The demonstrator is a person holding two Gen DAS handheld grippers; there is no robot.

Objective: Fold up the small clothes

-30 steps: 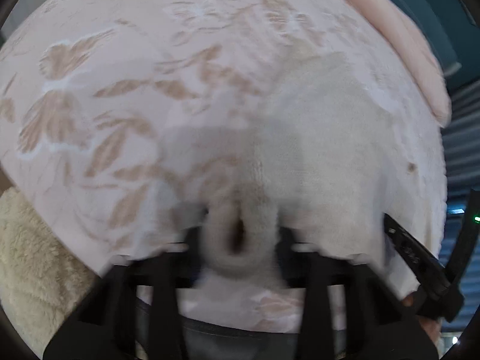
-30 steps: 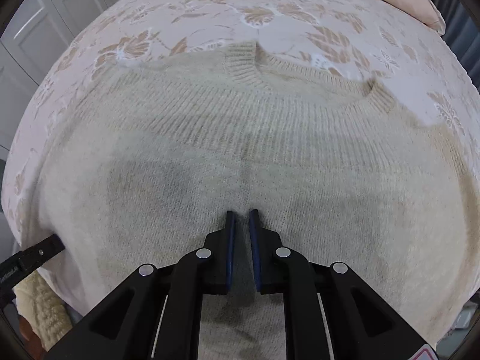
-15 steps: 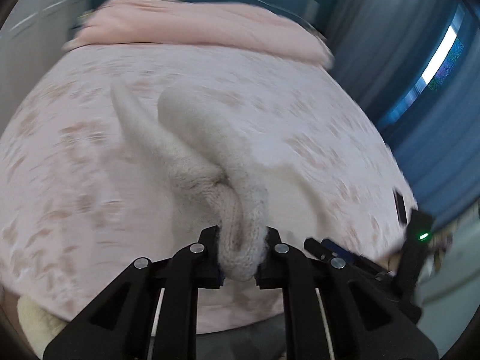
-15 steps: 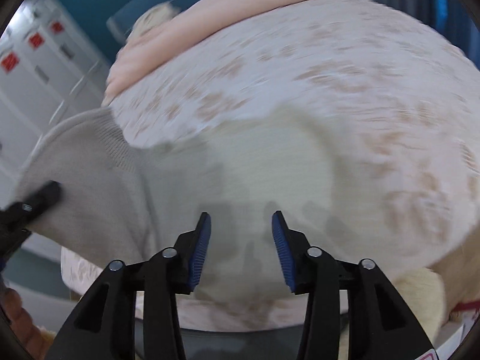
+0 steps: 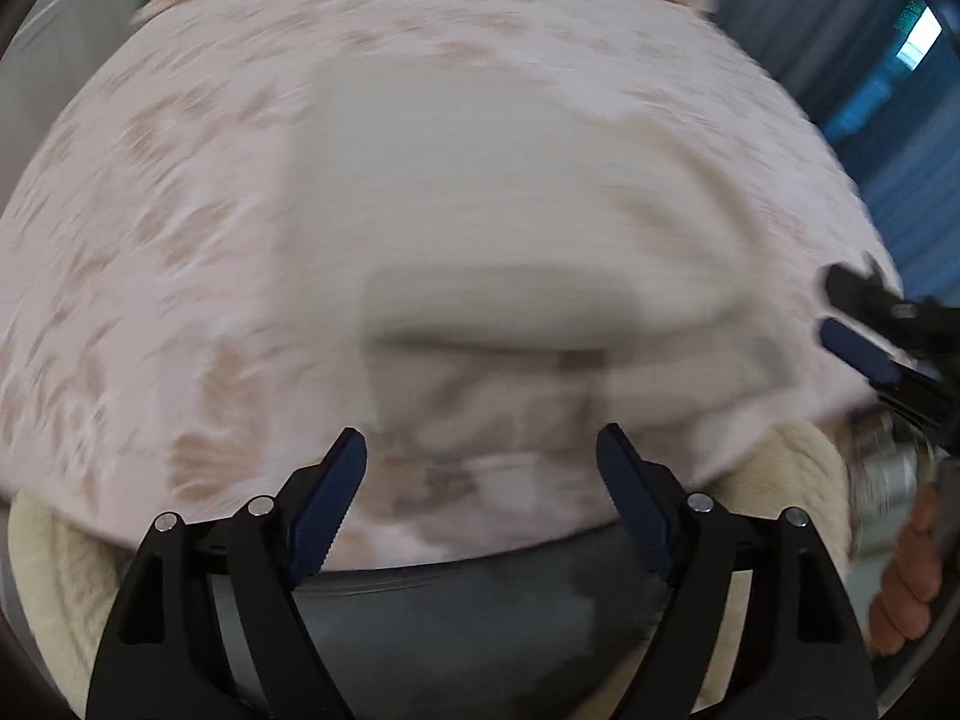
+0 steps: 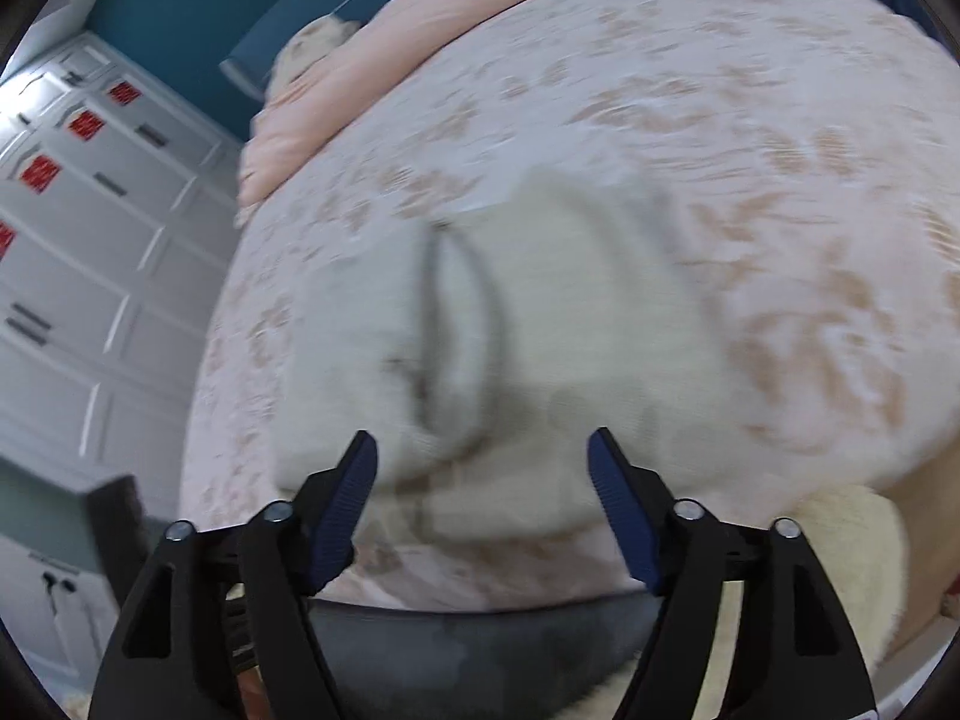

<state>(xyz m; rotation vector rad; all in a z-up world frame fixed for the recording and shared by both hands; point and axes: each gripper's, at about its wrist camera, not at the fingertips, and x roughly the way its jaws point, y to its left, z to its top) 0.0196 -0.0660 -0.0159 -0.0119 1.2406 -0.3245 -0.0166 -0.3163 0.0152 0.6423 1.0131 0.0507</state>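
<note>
Cream knitted sweater [image 6: 540, 324] lies folded on the floral pink bedspread [image 6: 750, 120], just ahead of both finger pairs. Left gripper [image 5: 480, 462] and right gripper [image 6: 483, 459] fingers have just been opening, nothing between them, likely letting the fold settle.

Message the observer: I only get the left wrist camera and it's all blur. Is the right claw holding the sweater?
Observer: No. The right claw is open. Its jaws have just been opening and nothing is between them.
Operator: Where's the sweater, then?
Observer: The sweater lies on the floral bedspread, just beyond the claw tips.
Operator: Can you make out its collar?
Observer: Yes. The neck opening shows as a dark-edged curve on the garment's left part in the right wrist view.
</note>
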